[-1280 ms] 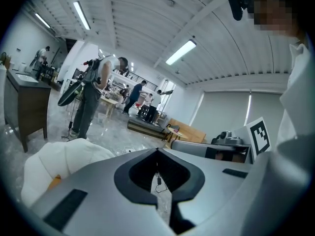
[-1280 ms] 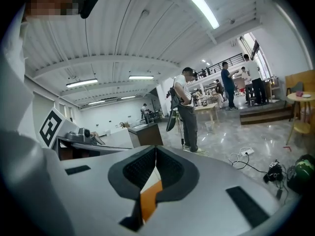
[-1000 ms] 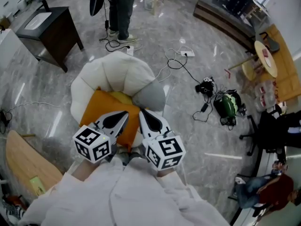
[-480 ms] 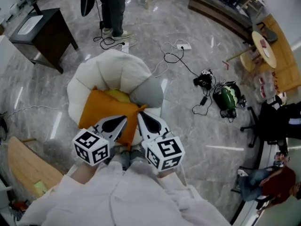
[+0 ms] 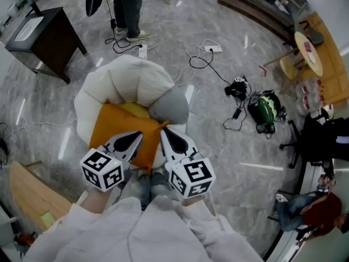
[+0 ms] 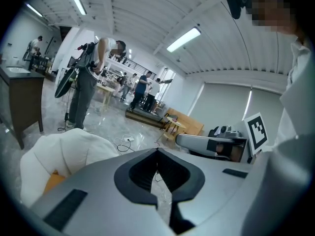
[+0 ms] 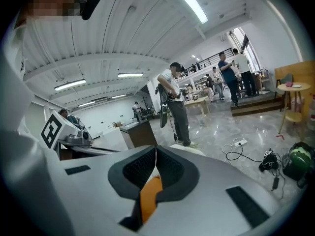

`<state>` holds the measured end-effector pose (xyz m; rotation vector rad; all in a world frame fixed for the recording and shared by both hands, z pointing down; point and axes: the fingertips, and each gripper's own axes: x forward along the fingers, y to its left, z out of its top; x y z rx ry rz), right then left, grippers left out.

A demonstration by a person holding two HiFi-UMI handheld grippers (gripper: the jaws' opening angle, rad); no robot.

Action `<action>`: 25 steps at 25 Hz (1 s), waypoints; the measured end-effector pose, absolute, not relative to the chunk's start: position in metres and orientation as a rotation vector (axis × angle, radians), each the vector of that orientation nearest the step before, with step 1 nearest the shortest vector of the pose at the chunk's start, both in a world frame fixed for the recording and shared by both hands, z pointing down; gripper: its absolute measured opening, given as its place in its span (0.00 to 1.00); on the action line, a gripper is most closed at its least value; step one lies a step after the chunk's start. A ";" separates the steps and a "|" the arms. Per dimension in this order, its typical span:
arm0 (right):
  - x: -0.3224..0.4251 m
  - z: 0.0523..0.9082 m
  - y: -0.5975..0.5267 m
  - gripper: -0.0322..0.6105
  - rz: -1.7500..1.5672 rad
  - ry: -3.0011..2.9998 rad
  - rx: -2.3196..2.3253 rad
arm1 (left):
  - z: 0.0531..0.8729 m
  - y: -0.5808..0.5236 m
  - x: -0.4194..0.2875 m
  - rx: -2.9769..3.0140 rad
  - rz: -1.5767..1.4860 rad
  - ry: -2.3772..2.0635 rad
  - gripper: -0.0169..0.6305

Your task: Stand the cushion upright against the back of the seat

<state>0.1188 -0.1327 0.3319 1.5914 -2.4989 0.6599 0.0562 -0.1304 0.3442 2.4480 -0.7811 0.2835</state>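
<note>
An orange cushion [image 5: 115,131] lies flat on the seat of a white shell-backed armchair [image 5: 131,78]. A yellow item [image 5: 134,109] shows behind it and a grey cushion [image 5: 170,106] leans at the seat's right. My left gripper [image 5: 140,136] and right gripper [image 5: 163,130] hover side by side over the cushion's near edge, both shut with nothing between the jaws. In the left gripper view the shut tips [image 6: 157,150] point over the chair [image 6: 64,151]. In the right gripper view the cushion's orange [image 7: 150,195] shows below the shut tips [image 7: 156,149].
A dark desk [image 5: 41,34] stands at the far left and a person [image 5: 125,4] stands behind the chair. Cables [image 5: 204,64] and a green bag [image 5: 264,119] lie on the marble floor at right. A wooden board [image 5: 30,192] lies near left.
Both grippers have sunk slightly toward the cushion's near edge, the left one drifting a little left. Their jaws stay shut and the cushion has not moved.
</note>
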 end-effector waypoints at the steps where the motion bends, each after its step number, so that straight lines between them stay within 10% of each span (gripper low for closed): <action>1: 0.120 0.335 -0.137 0.07 0.666 -2.496 1.600 | 0.347 -0.135 0.057 2.444 0.283 -0.782 0.04; 25: 0.131 0.460 -0.215 0.07 0.858 -2.409 1.643 | 0.463 -0.205 0.073 2.297 0.304 -0.766 0.04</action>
